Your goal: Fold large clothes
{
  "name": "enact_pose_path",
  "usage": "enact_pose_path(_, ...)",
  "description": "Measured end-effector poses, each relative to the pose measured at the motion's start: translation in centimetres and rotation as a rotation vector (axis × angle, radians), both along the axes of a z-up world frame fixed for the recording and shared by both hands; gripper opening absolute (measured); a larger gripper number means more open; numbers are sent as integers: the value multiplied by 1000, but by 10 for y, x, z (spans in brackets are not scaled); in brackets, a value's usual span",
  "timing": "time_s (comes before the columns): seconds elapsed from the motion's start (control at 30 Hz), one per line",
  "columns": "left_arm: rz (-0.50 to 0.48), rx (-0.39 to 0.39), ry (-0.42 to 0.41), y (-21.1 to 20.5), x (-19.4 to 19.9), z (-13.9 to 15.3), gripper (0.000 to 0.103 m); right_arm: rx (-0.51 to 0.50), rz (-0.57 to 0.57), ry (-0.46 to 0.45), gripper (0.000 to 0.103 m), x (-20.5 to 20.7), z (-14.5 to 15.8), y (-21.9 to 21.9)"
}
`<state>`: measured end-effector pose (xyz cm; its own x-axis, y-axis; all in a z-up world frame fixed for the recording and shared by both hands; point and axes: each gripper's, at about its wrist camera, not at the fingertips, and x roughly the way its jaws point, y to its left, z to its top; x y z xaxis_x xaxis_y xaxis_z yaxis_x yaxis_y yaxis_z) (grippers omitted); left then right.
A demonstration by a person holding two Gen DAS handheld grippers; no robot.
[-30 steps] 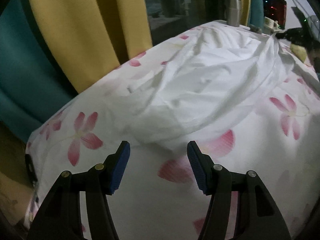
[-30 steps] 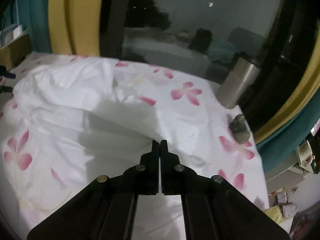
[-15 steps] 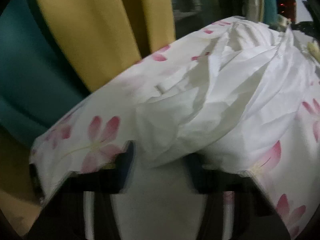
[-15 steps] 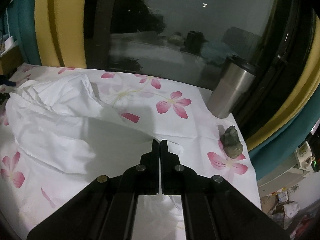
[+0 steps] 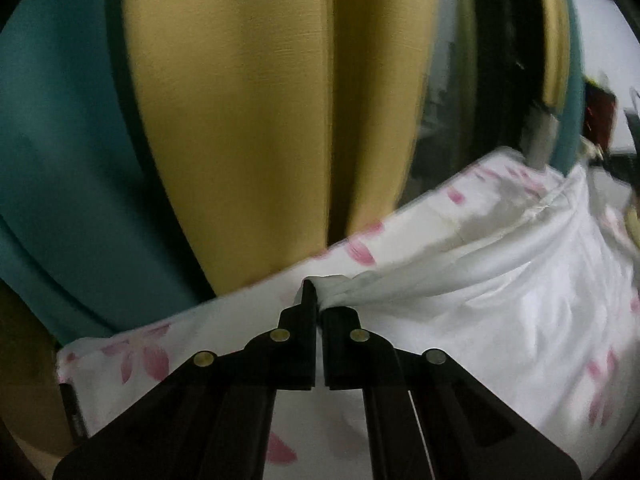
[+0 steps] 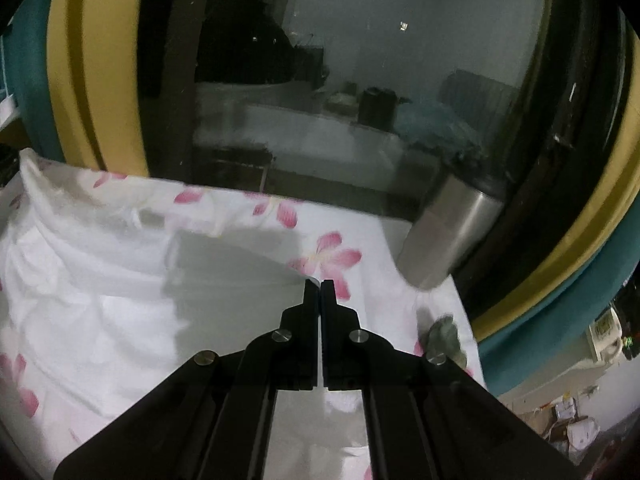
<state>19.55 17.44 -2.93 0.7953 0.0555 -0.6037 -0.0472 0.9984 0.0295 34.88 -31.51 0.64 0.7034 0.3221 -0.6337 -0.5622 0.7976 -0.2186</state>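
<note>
A: Left hand-held gripper (image 5: 319, 300) first. Pose?

B: Level and low over the desk (image 5: 132, 354), aimed toward the yellow curtain (image 5: 240, 120). Black fingers pressed together, pinching a bunched corner of the white garment (image 5: 500, 292).

A: And the garment's lie?

B: Spread over the flowered cloth on the desk, long axis running from that pinched corner away to the right and into the far distance, pulled into taut ridges along the same line. Hard to name the kind of garment; much blur.

A: Right hand-held gripper (image 6: 321, 292)?

B: Also low and level, pointed at the dark window (image 6: 360, 80). Fingers closed tight, clamping a thin edge of the white garment (image 6: 100, 280); fabric falling away to the left in a smooth grey-shadowed sheet.

A: Anything seen from one side only?

B: Left view alone: teal curtain (image 5: 60, 160) beside the yellow one, and the desk's near-left corner. Right view alone: steel tumbler (image 6: 448, 232) standing upright at the far right edge of the desk, and a small grey figurine (image 6: 442, 334) nearer, just right of the fingers.
</note>
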Motion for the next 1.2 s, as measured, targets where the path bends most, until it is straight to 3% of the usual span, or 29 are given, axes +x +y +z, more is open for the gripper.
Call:
enact_pose_path(0.1, 52, -70, 13, 17, 28, -3, 2, 9, 5, 11, 1, 20, -1, 3)
enact_pose_path(0.3, 90, -39, 96, 17, 71, -23, 2, -36, 20, 73, 1, 58, -28, 14)
enact_pose_path(0.43, 140, -39, 180, 19, 87, -51, 2, -99, 7, 125, 1, 78, -62, 24)
enact_pose_path(0.57, 194, -56, 225, 27, 91, -69, 4, -222, -86, 134, 2, 91, -87, 25)
enact_pose_path(0.67, 224, -48, 223, 30, 89, -65, 30, -216, -144, 154, 3, 93, -92, 8)
enact_pose_path(0.7, 235, -41, 220, 30, 87, -61, 46, -205, -156, 160, 3, 92, -91, 3)
enact_pose_path(0.73, 241, -42, 215, 29, 85, -58, 51, -199, -166, 165, 3, 90, -89, -1)
enact_pose_path(1.03, 295, -41, 122, 28, 51, -29, 54, -122, -137, 149, 4, 31, -62, -20)
enact_pose_path(1.07, 293, -58, 129, 29, 49, -30, 54, -111, -139, 154, 7, 27, -61, -23)
enact_pose_path(1.13, 248, -117, 168, 29, 38, -31, 54, -82, -143, 169, 27, 12, -60, -29)
enact_pose_path(1.2, 179, -156, 206, 15, 26, -38, 54, -46, -159, 173, 68, -4, -61, -35)
